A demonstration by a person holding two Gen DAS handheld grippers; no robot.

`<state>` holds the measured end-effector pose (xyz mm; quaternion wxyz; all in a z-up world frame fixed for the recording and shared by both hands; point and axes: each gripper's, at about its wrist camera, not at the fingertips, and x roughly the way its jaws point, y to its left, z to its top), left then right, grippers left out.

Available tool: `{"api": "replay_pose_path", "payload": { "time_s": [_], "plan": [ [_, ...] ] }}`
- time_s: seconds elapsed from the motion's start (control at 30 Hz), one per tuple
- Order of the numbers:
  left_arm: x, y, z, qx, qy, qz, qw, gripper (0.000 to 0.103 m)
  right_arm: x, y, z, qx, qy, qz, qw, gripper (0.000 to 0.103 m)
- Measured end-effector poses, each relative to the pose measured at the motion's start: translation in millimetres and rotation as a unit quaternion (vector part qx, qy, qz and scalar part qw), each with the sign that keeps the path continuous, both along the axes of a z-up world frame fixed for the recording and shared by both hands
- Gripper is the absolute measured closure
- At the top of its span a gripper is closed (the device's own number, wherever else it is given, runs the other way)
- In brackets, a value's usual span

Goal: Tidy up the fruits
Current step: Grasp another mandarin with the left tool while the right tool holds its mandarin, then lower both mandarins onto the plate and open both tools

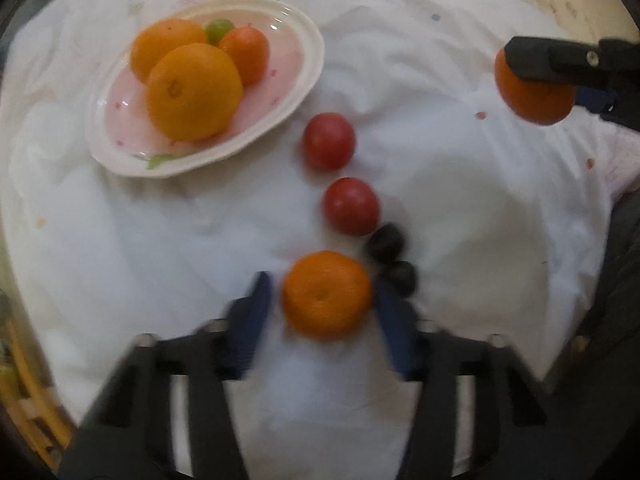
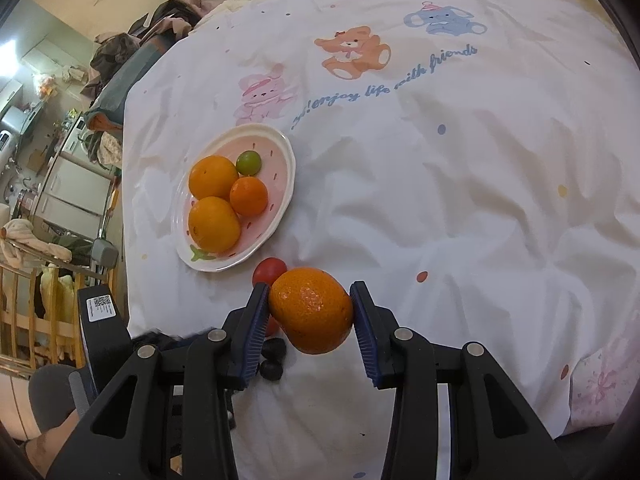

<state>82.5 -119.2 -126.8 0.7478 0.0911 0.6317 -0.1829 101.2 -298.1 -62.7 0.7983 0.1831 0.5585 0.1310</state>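
The right gripper (image 2: 310, 312) grips an orange (image 2: 311, 309) between its pads, lifted above the white sheet (image 2: 460, 220); the left gripper (image 1: 322, 304) is open around a mandarin (image 1: 326, 294) lying on the sheet, near the plate (image 1: 308, 64) of fruit.

Your left wrist view is soft throughout, with motion blur smearing the left tool (image 1: 322, 304) and the nearest mandarin (image 1: 326, 294); the white bedspread (image 1: 460, 208) is overexposed. Your right wrist view is sharp and evenly lit, with glare on the held orange (image 2: 311, 310). Fisheye curvature and dark vignetting frame both views.
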Motion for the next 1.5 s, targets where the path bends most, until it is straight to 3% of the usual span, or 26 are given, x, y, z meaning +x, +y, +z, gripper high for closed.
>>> {"api": "replay_pose_path", "payload": {
  "time_s": [0.2,0.63,0.9,1.13,1.5],
  "plan": [
    [-4,2,11,0.008,-0.028,-0.003,0.9996,0.063,1,3,0,0.000,0.000,0.006,1.000,0.060],
    [-19,52,42,0.007,-0.073,0.085,0.9937,0.063,-1,8,4,0.007,-0.003,0.014,1.000,0.060],
    [-19,78,59,0.020,-0.117,0.143,0.9826,0.063,-6,8,17,0.026,-0.021,0.016,0.999,0.060],
    [-8,97,91,0.022,-0.160,0.195,0.9675,0.063,-8,5,29,0.047,-0.046,0.017,0.998,0.060],
    [10,106,129,0.017,-0.201,0.197,0.9594,0.063,7,7,56,0.067,-0.107,0.022,0.992,0.060]
  ]
}}
